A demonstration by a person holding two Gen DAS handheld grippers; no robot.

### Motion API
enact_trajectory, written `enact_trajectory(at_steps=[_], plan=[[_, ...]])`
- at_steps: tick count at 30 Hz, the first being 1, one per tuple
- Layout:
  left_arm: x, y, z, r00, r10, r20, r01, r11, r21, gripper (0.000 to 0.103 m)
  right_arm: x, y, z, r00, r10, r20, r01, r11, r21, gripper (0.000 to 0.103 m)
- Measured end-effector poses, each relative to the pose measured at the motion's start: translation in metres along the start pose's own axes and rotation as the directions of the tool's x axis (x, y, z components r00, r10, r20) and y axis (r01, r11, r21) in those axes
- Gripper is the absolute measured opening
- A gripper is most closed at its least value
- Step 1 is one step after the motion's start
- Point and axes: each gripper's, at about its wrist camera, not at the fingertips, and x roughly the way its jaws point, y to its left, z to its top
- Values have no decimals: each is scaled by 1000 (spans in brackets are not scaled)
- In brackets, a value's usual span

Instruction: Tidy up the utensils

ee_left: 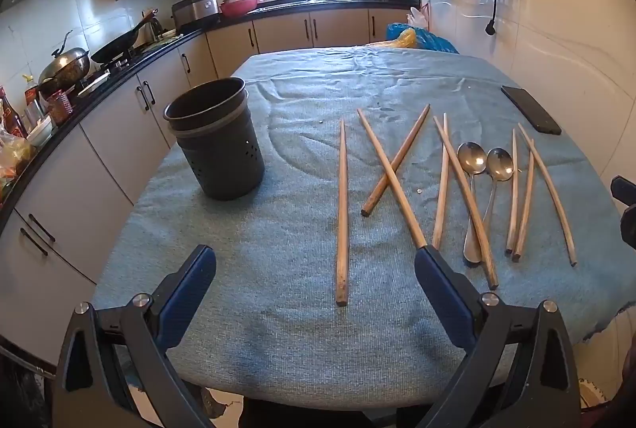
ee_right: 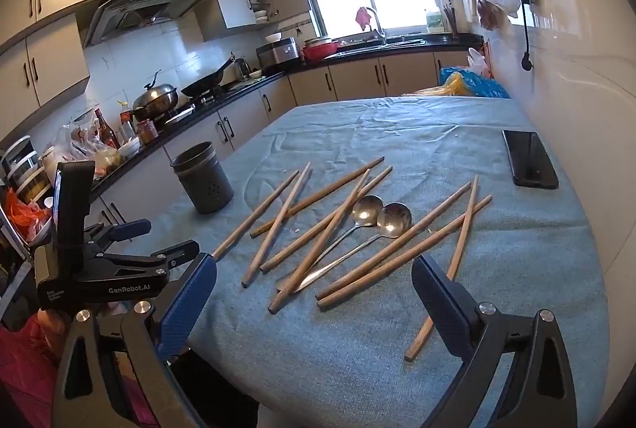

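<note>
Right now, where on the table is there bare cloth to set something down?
Free: the far half of the cloth beyond the holder and phone, and the near edge by the left gripper. Crowded: chopsticks and spoons mid-right.

- Dark round holder [ee_left: 216, 141] stood upright and empty-looking on the cloth, at nine o'clock of the utensils.
- Wooden chopsticks [ee_left: 342, 213] lay loose and flat, tips toward twelve; two crossed.
- Two steel spoons [ee_left: 483, 165] lay side by side, bowls up, among the chopsticks toward three o'clock.
</note>
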Motion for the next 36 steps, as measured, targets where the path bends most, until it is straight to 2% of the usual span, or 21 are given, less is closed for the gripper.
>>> enact_trajectory(at_steps=[26, 30, 35, 36], plan=[[1, -2, -1, 1000, 1, -1, -1, 1000, 9, 100, 6, 0, 0, 999, -17, -31, 15, 999, -41, 100], [0, -4, 0, 1000, -5, 3, 5, 1000, 16, 100, 9, -6, 3, 998, -17, -57, 14, 998, -56, 95], [2, -5, 9, 1000, -29, 5, 29, 999, 32, 100, 17, -18, 15, 997, -2, -73, -4, 996, -85, 82], [2, -6, 10, 999, -37, 3, 37, 999, 35, 100, 20, -21, 18, 996, 4, -92, -12, 996, -84, 76]])
